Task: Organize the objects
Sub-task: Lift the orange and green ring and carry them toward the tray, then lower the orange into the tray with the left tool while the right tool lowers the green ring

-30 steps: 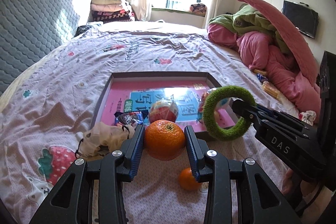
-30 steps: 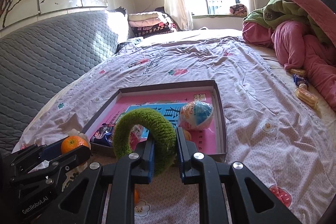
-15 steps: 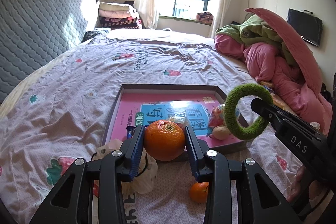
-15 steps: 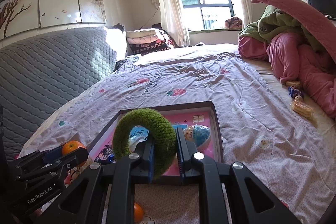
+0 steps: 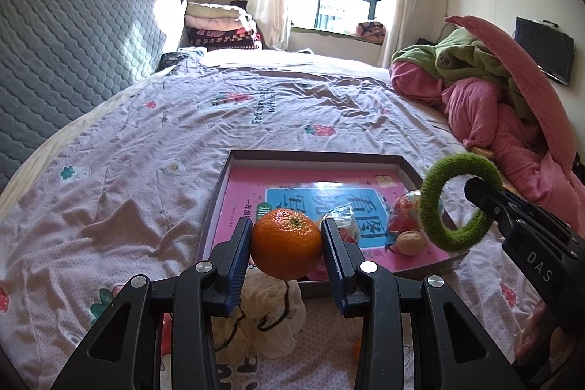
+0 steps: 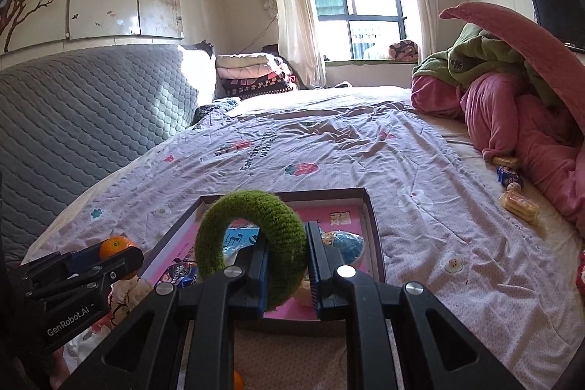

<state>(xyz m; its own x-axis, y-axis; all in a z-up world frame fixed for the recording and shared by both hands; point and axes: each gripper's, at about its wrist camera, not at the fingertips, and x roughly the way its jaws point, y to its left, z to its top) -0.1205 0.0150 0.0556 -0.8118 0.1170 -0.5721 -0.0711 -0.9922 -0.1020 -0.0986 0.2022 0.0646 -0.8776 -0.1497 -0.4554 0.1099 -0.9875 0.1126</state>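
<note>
Two hand-held tongs hovered over a bed [image 5: 226, 119] at the near edge of a shallow cardboard tray [image 5: 310, 156], each already loaded. The left tongs [image 5: 287, 245] were closed partway on a mandarin orange [image 5: 286, 243], the blue pads pressing its widest part from either side; the fruit looked firm but thin-skinned, likely to bruise or slip if squeezed off-centre. The right tongs [image 6: 285, 265] were clamped nearly shut across one side of a fuzzy green ring [image 6: 252, 243], which appeared light and soft and flattened between the pads, so a pinch through its band seemed the surest hold. Wrapped snacks [image 5: 342, 225] and a walnut [image 5: 411, 242] lay in the tray; another orange [image 6: 237, 381] sat on the sheet below.
</note>
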